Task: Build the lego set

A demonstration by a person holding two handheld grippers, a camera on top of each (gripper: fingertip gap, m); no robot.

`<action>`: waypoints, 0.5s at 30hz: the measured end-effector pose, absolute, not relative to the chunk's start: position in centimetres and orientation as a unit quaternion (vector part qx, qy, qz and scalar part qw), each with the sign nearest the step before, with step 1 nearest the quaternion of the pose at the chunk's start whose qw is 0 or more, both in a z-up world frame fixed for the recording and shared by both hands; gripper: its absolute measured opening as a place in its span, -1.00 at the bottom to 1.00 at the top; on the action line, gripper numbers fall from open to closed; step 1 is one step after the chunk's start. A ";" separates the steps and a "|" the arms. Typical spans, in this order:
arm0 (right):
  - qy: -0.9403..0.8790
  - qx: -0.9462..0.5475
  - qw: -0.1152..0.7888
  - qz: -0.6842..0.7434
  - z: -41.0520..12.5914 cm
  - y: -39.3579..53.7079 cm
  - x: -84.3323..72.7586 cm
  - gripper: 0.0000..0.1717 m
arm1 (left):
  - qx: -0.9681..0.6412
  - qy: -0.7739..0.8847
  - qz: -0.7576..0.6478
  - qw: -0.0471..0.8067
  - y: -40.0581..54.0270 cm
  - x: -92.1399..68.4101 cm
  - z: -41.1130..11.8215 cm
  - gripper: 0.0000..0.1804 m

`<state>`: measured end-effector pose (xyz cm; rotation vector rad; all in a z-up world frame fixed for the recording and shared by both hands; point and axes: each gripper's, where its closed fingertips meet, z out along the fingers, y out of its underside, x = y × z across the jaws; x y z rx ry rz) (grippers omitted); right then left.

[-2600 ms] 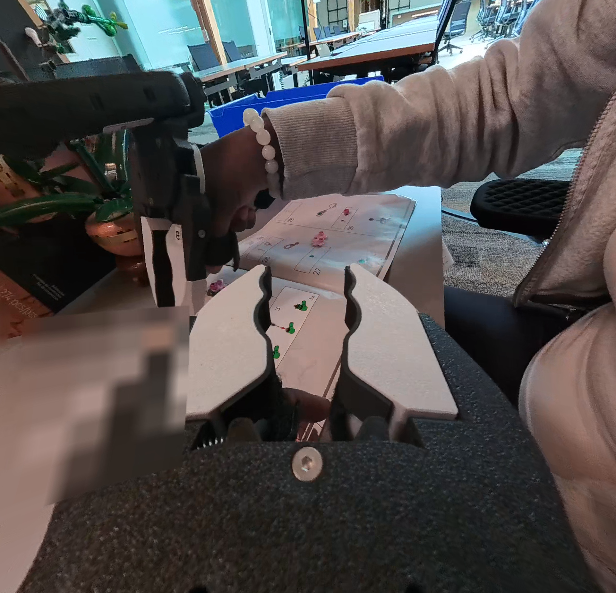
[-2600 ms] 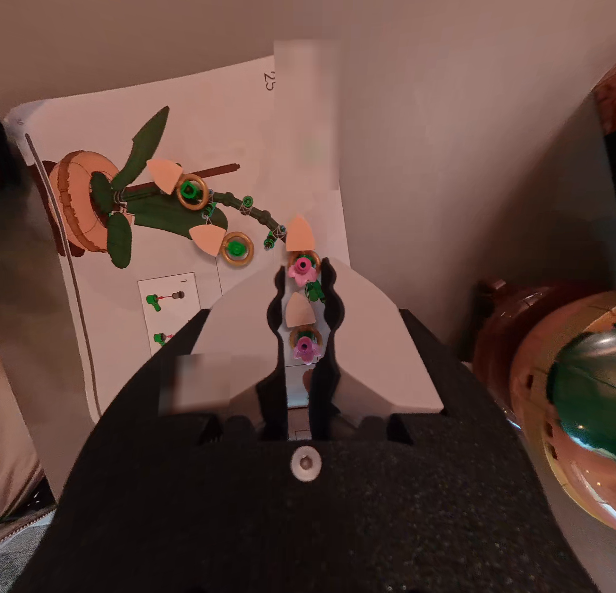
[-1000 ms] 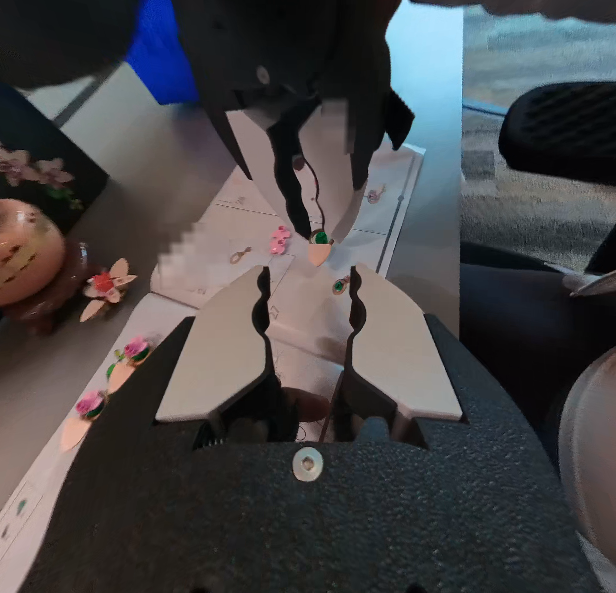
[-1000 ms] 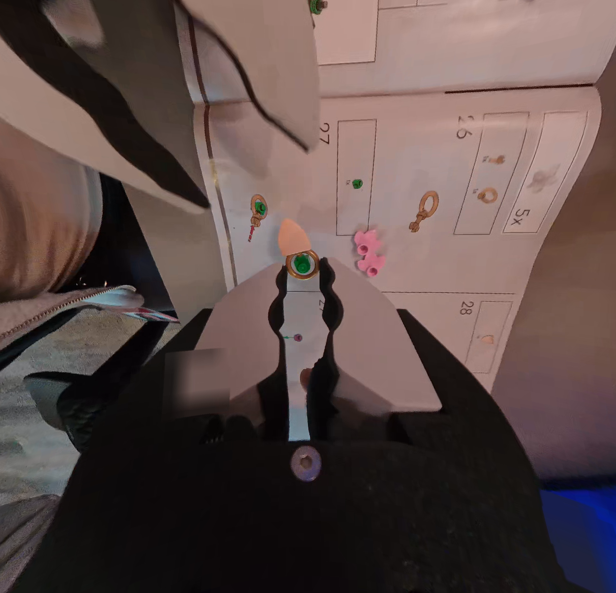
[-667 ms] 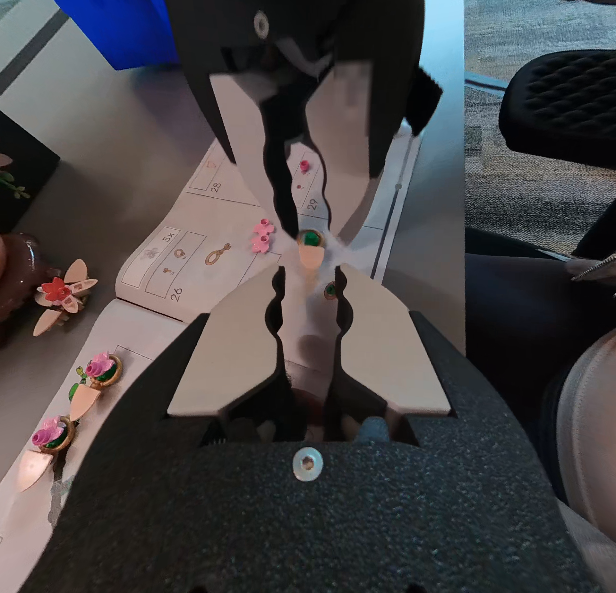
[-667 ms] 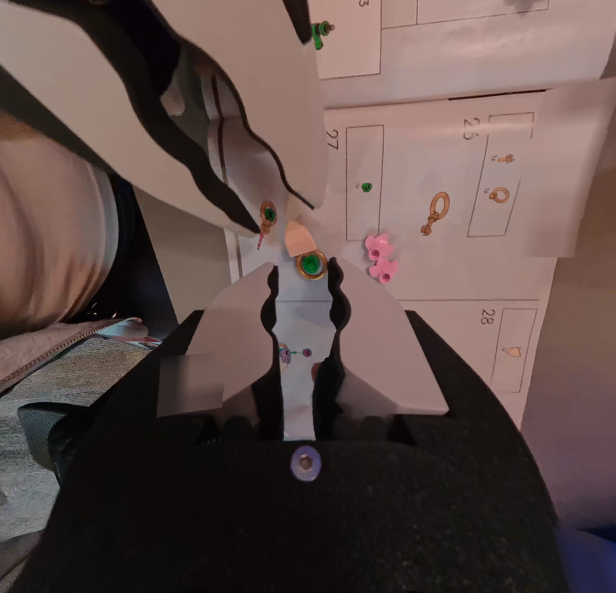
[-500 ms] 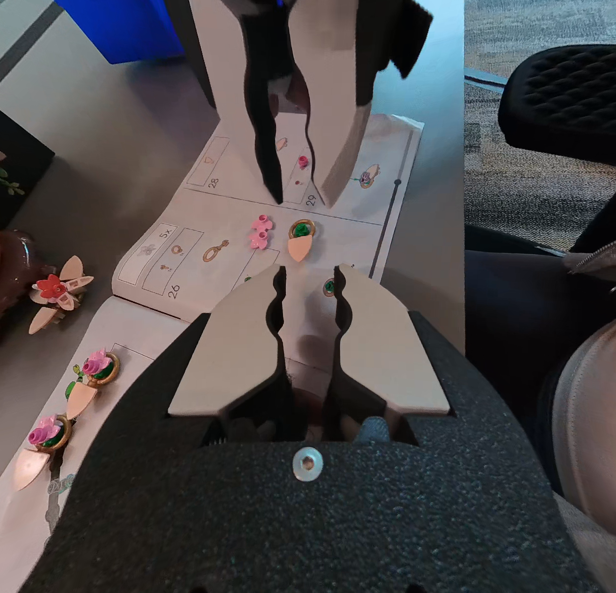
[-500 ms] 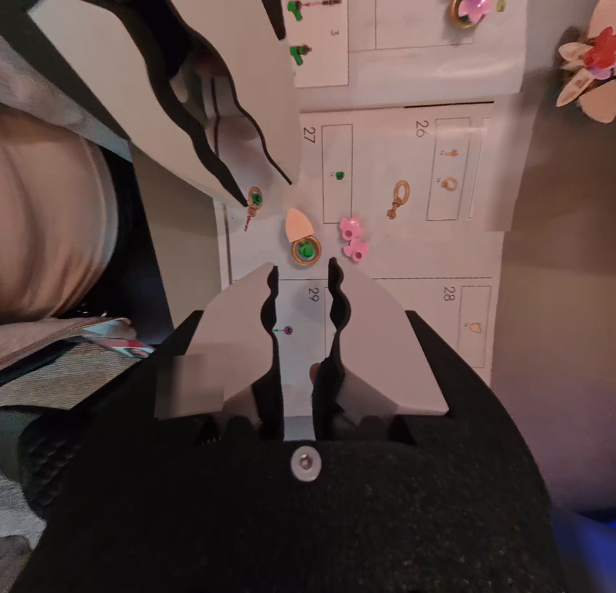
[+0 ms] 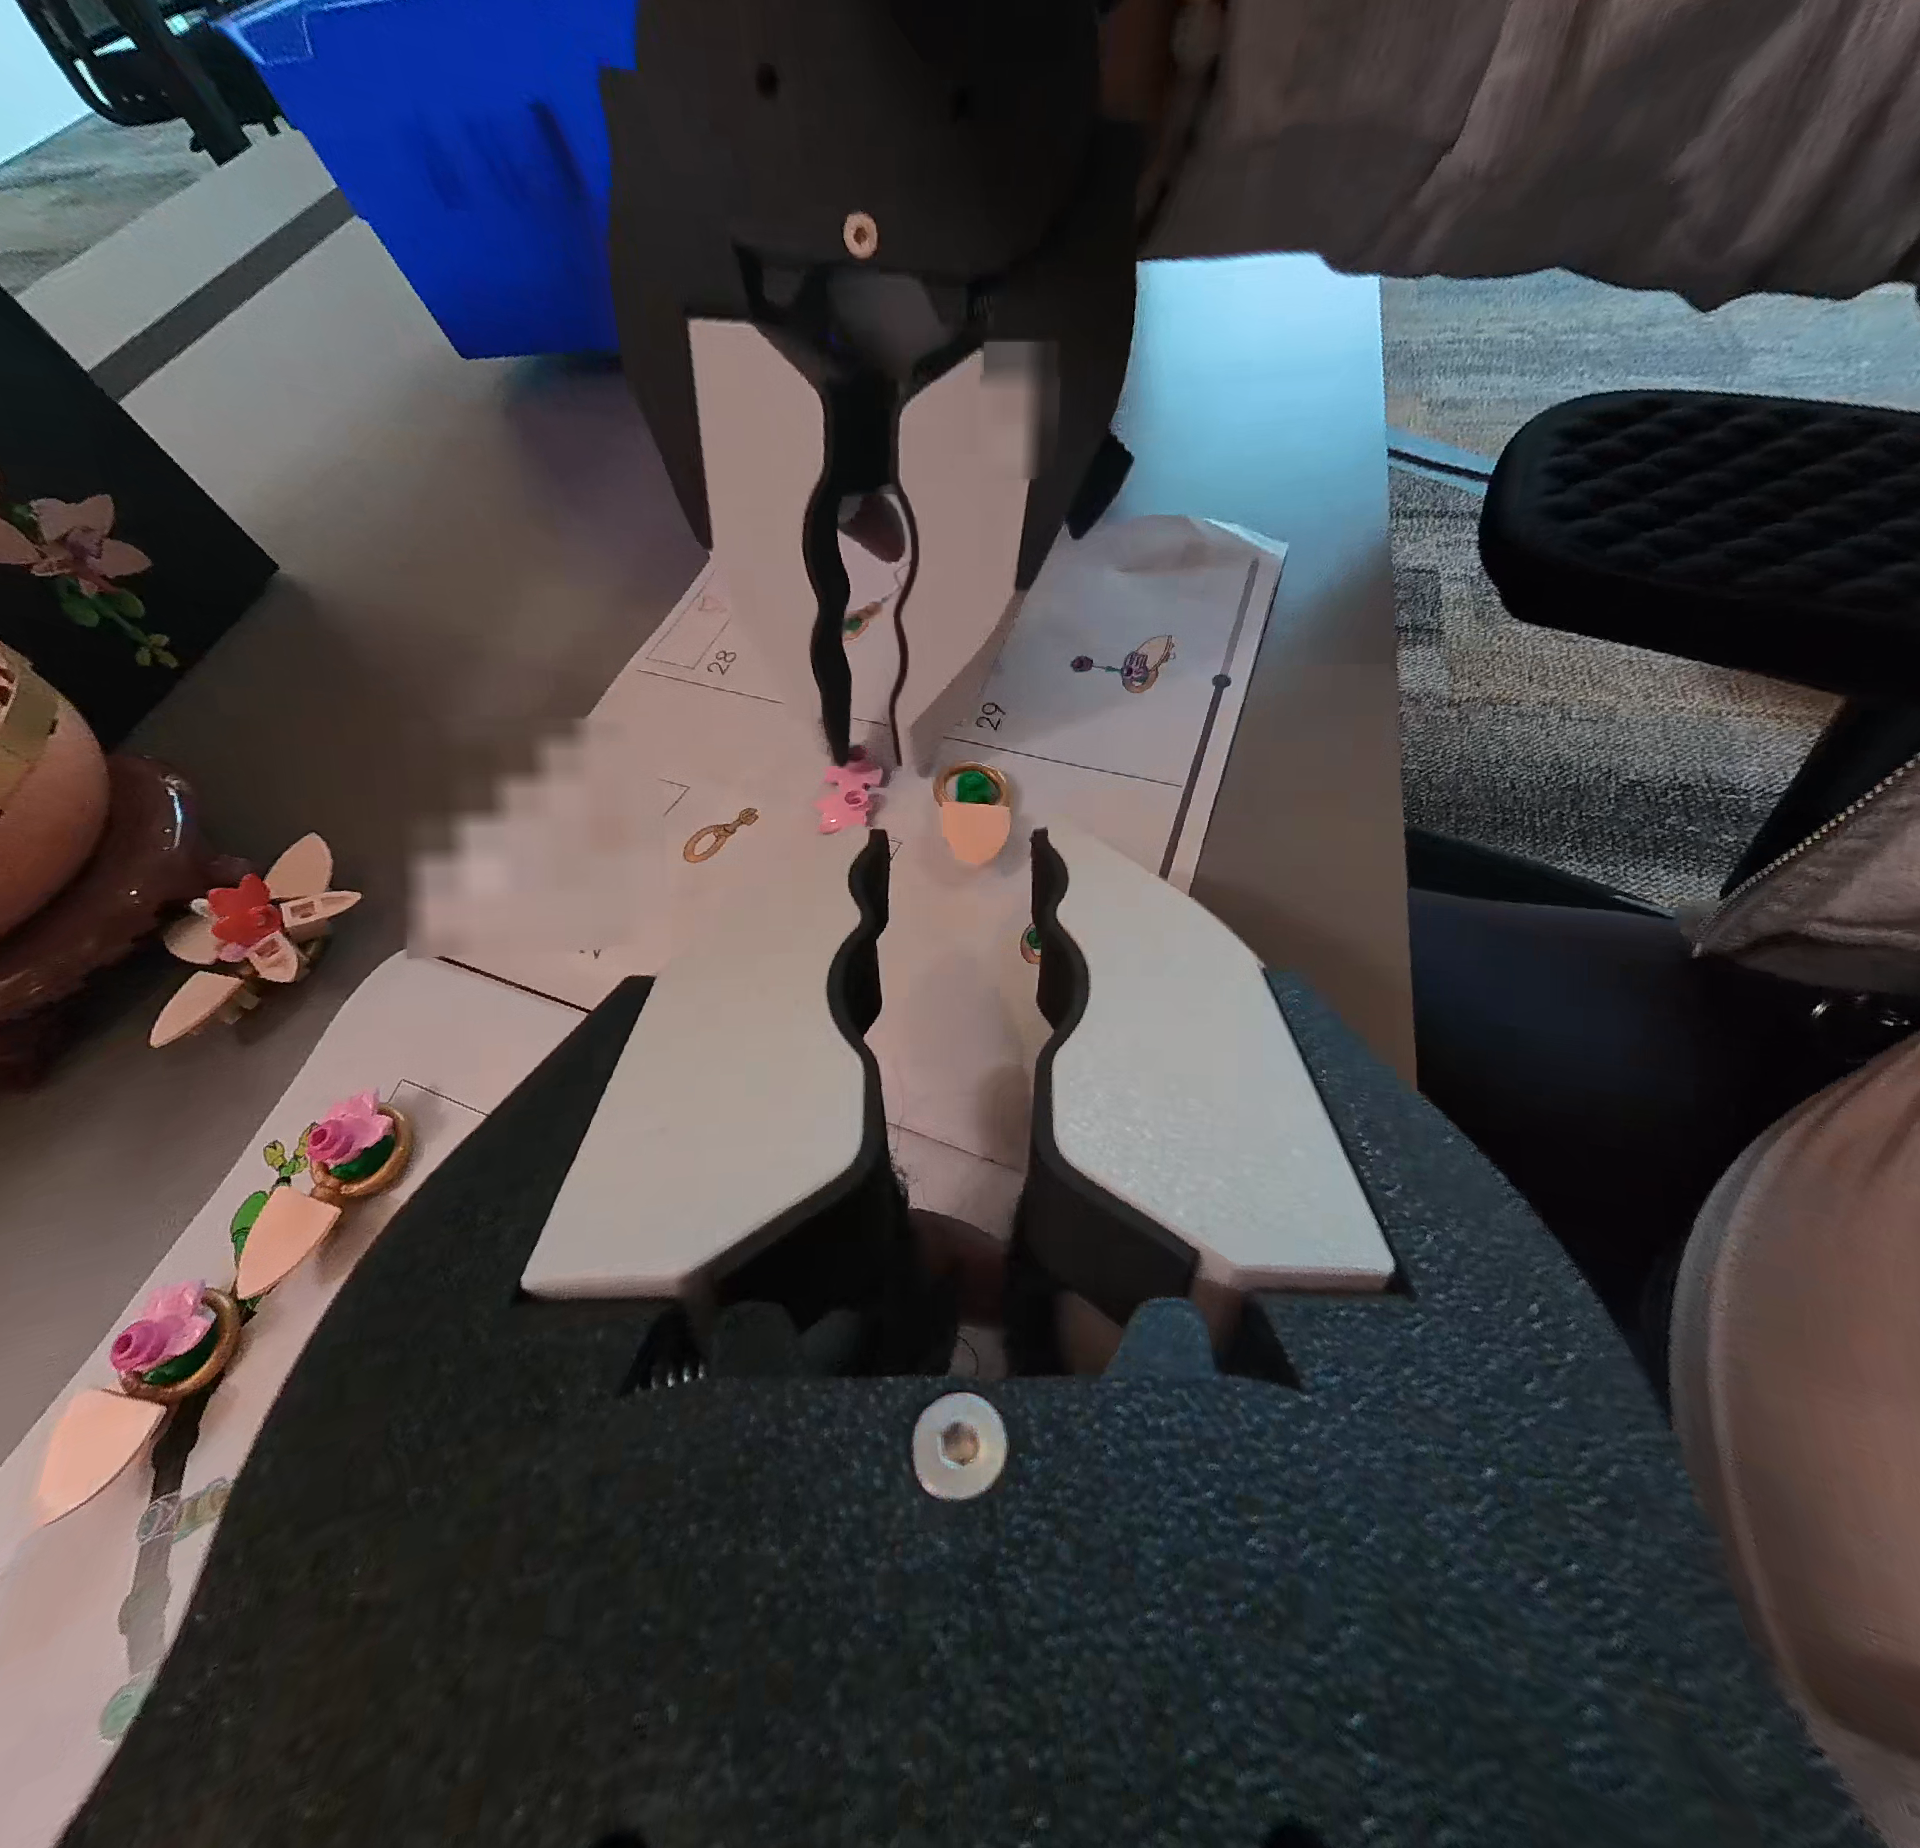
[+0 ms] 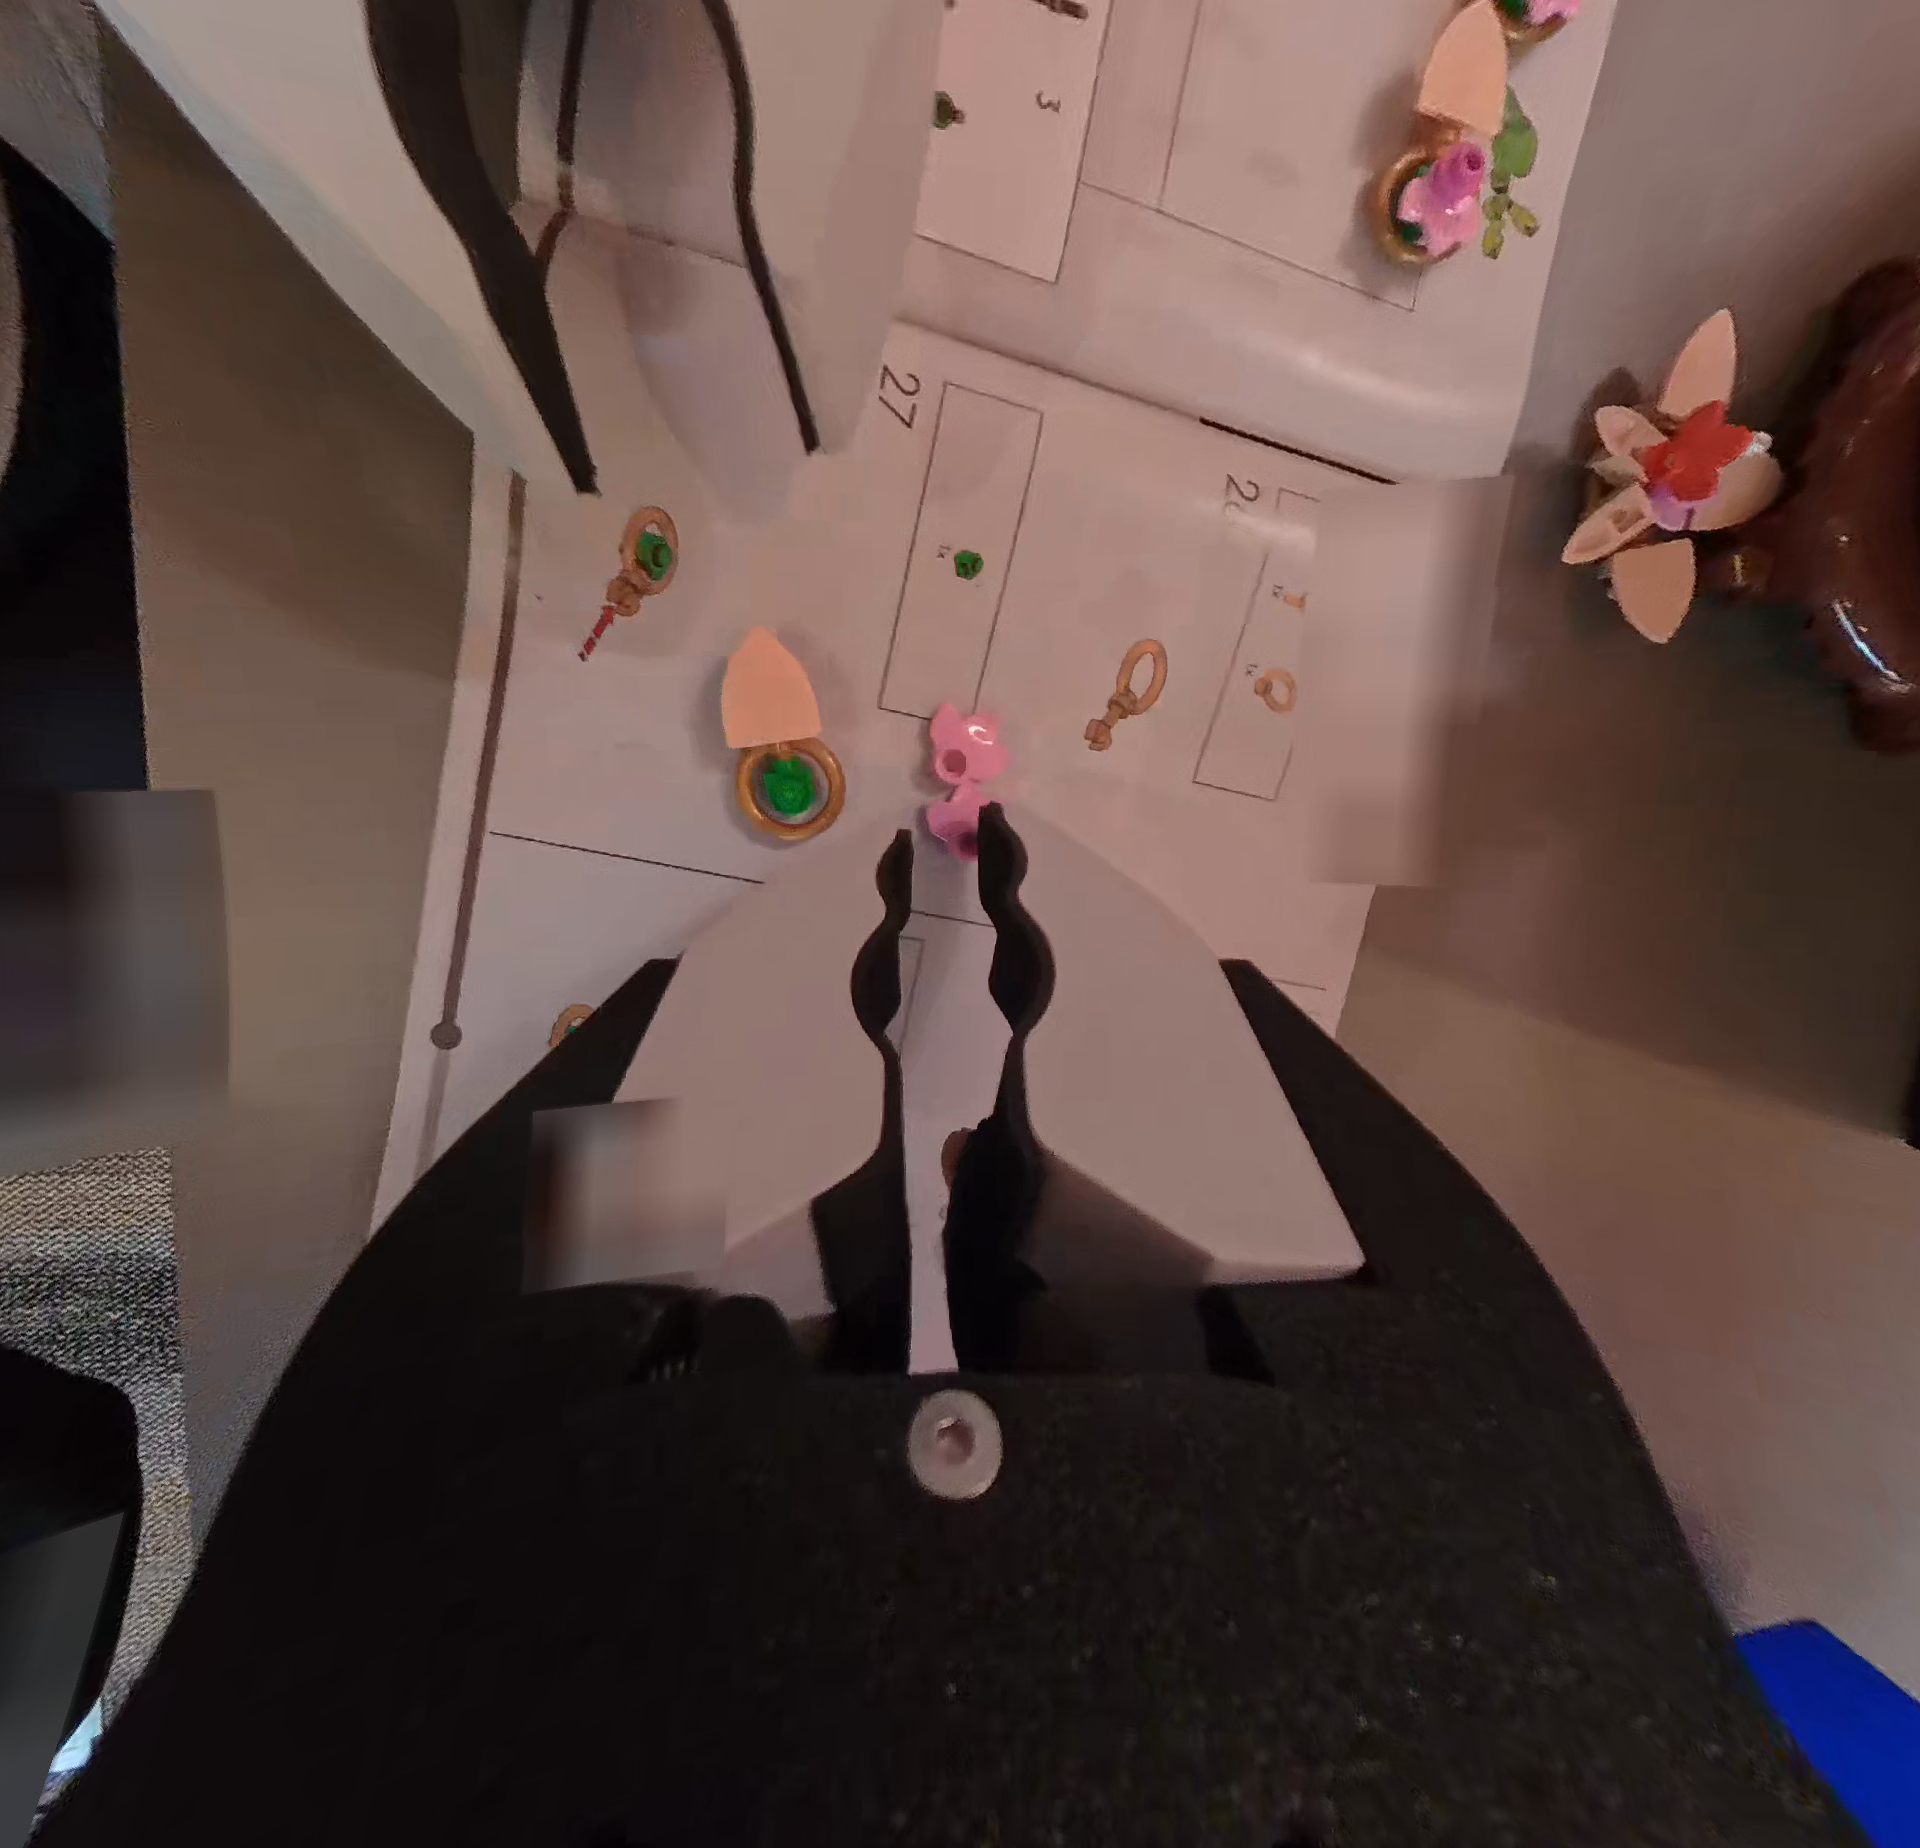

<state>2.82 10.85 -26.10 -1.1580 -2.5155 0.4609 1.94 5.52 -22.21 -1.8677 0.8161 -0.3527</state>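
Two small pink flower pieces (image 10: 961, 749) lie on an open instruction booklet (image 10: 1143, 344). My right gripper (image 10: 945, 830) has its jaws narrow but open; the nearer pink flower (image 10: 954, 816) lies at its tips and touches one fingertip (image 10: 994, 824), with a gap to the other. A gold ring with a green stud and a peach petal (image 10: 784, 759) lies free to the left of it. In the left wrist view, my left gripper (image 9: 958, 842) is open and empty, just short of the ring piece (image 9: 971, 811). The right gripper (image 9: 868, 749) comes down onto the pink flowers (image 9: 852, 796).
Two finished pink flower rings (image 9: 353, 1144) lie on the booklet's left page. A peach flower with a red centre (image 9: 249, 915) lies beside a brown pot (image 9: 62, 863). A blue bin (image 9: 468, 136) stands behind. The table edge and a chair armrest (image 9: 1704, 520) are to the right.
My right gripper opened off the gold ring piece, moved across to the pink flowers and narrowed its jaws at them. My left gripper's jaws narrowed and it stayed by the ring piece.
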 end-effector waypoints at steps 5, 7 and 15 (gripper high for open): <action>-0.873 -0.424 0.169 0.171 -26.4 11.2 2.6 -0.99 | -0.772 0.337 -0.153 0.517 5.4 1.9 -22.0 -0.70; -0.866 -0.433 0.168 0.184 -26.5 11.3 2.6 -1.00 | -0.771 0.338 -0.153 0.518 5.4 1.9 -21.9 -0.69; -0.838 -0.463 0.198 0.208 -25.7 12.1 3.2 -1.00 | -0.764 0.336 -0.146 0.532 5.5 1.6 -21.6 -0.67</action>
